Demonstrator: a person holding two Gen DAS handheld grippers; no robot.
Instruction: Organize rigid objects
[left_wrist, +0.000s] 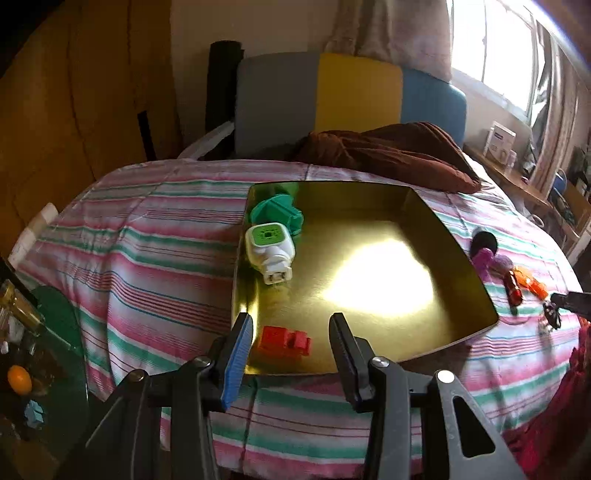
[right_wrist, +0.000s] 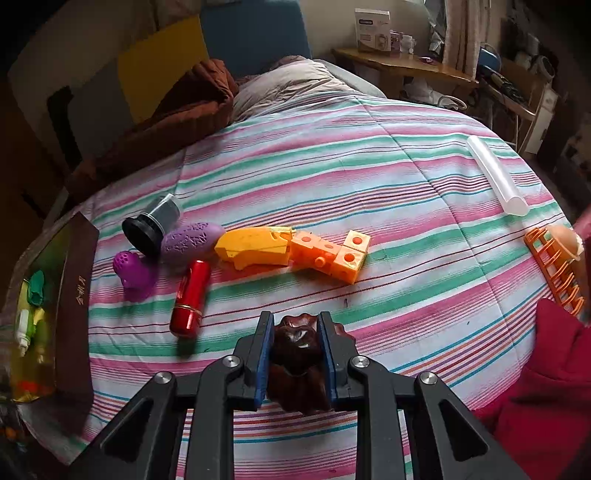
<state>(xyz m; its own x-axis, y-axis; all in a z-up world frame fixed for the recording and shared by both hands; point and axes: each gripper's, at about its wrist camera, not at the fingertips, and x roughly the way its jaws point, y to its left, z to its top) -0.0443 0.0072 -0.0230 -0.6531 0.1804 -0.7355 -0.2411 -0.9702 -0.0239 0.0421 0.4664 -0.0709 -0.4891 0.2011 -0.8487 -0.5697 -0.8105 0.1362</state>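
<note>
- Striped bedspread (right_wrist: 369, 147) carries a gold tray (left_wrist: 461, 295) holding a red block (left_wrist: 284, 341) at its near edge.
- Left tongs (left_wrist: 291, 332) hang part open, empty, above that block.
- Right tongs (right_wrist: 295, 325) clamp a dark carved piece (right_wrist: 297, 365) near the bed's front edge; carrying it to the tray seems next.

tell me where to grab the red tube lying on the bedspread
Grip the red tube across its smooth middle, coming from above with the fingers either side of its long axis. It lies flat and is round, so the ends give little purchase and the gold band near the bottom is narrower.
</note>
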